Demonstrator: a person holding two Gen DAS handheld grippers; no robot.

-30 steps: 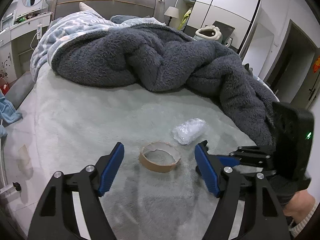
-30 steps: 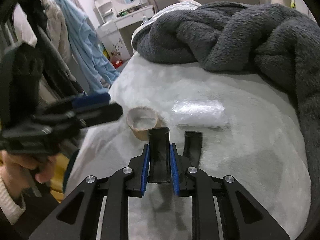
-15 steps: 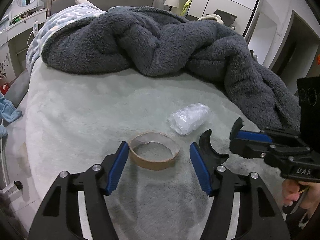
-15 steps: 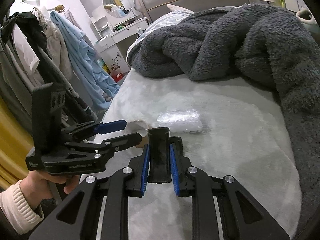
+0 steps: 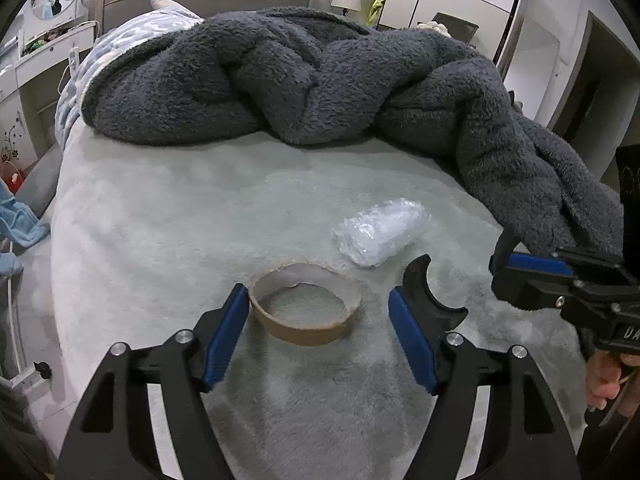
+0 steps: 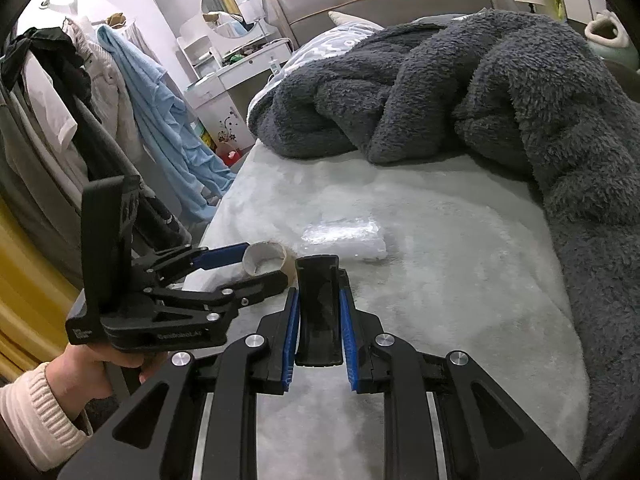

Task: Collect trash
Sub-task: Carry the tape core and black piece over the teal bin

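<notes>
A brown cardboard tape core [image 5: 304, 328] lies on the pale fleece bed sheet [image 5: 180, 220]. My left gripper [image 5: 316, 300] straddles it. The jaws are opening and neither blue pad presses on the ring. A crumpled clear plastic wad [image 5: 380, 236] lies just beyond, to the right. My right gripper [image 6: 318, 300] is shut on a black curved plastic piece [image 6: 320, 312]. It hovers over the sheet, right of the left gripper [image 6: 260, 264] and short of the tape core [image 6: 266, 258] and the plastic wad [image 6: 344, 240]. In the left wrist view the right gripper [image 5: 504, 264] sits at the right edge.
A dark grey fluffy blanket [image 5: 300, 80] is heaped across the far half of the bed and down its right side. The bed's left edge drops to the floor. Clothes hang on a rack [image 6: 80, 80] beside a white dresser [image 6: 240, 80].
My left gripper has come forward and down, so the tape core now lies between its fingers. Its jaws narrowed, then widened. The right gripper has drawn back to the right, still holding the black piece.
</notes>
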